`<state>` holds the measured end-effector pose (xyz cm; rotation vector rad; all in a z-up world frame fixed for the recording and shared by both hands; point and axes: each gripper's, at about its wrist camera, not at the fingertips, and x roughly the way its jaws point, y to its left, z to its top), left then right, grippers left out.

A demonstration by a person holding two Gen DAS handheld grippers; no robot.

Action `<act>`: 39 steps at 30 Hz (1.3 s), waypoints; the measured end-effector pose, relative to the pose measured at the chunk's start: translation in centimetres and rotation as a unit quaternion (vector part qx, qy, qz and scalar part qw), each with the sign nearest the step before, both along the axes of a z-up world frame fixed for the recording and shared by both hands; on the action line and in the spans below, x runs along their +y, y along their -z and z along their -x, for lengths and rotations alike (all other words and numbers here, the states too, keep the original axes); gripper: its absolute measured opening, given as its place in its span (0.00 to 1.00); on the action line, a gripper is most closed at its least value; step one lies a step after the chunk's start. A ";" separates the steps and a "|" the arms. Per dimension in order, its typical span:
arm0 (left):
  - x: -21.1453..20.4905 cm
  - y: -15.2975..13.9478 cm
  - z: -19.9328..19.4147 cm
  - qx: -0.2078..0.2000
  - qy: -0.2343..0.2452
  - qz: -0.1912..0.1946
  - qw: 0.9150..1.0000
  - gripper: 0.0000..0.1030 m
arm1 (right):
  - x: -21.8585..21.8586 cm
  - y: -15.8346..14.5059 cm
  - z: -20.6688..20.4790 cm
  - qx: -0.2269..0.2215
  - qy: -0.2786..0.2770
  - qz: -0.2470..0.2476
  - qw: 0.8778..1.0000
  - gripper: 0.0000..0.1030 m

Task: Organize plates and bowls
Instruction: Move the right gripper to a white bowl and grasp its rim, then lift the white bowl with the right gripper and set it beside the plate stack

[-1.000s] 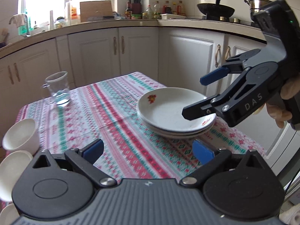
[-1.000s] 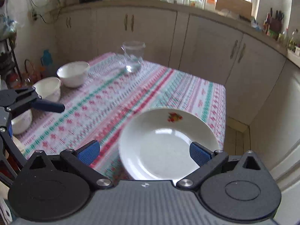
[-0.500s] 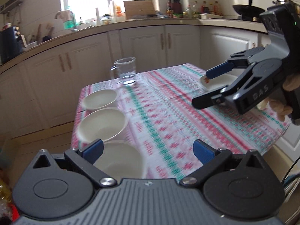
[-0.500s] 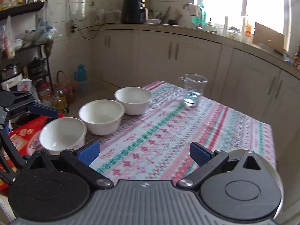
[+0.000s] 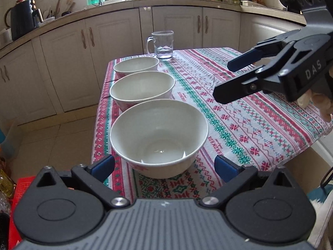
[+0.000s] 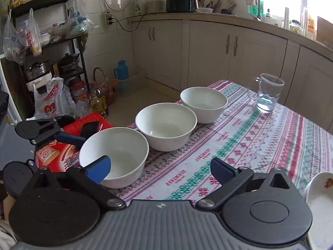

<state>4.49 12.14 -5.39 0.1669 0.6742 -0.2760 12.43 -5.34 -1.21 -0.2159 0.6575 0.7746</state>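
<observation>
Three white bowls stand in a row along the table's left edge: a near bowl (image 5: 159,137) (image 6: 113,156), a middle bowl (image 5: 142,88) (image 6: 166,126) and a far bowl (image 5: 136,66) (image 6: 203,104). My left gripper (image 5: 164,165) is open, its blue pads on either side of the near bowl without touching it. My right gripper (image 6: 160,169) is open and empty, over the tablecloth just right of the near bowl; in the left wrist view the right gripper (image 5: 224,79) hovers above the table. A plate (image 6: 320,200) with a flower print shows at the lower right.
A glass mug (image 5: 162,44) (image 6: 267,94) with a little water stands behind the far bowl. The patterned tablecloth (image 5: 249,108) covers the table. Beyond the table's left edge lie a red box (image 6: 62,152), bottles and bags on the floor. Kitchen cabinets line the back.
Both grippers swung left from the stacked plates to the row of bowls. The left gripper now frames the near bowl. The plates have left the left wrist view.
</observation>
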 end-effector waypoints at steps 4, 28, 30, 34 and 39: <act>0.4 0.6 -0.6 0.003 0.008 0.002 1.000 0.98 | 0.9 0.5 -0.2 0.014 -0.004 -0.002 1.000 1.00; 0.9 0.7 -1.0 -0.019 0.018 0.010 1.000 0.90 | 4.1 3.2 -3.1 0.110 -0.074 -0.038 0.990 0.80; 0.8 0.7 -0.9 -0.020 0.020 0.010 1.000 0.88 | 4.2 3.3 -3.2 0.114 -0.078 -0.040 0.990 0.77; 0.7 0.7 -1.0 -0.020 0.019 0.009 1.000 0.88 | 4.3 3.4 -3.1 0.116 -0.083 -0.044 0.989 0.73; 0.3 0.3 -1.1 -0.022 0.027 0.002 0.999 0.88 | 4.1 3.2 -2.9 0.113 -0.077 -0.040 0.990 0.73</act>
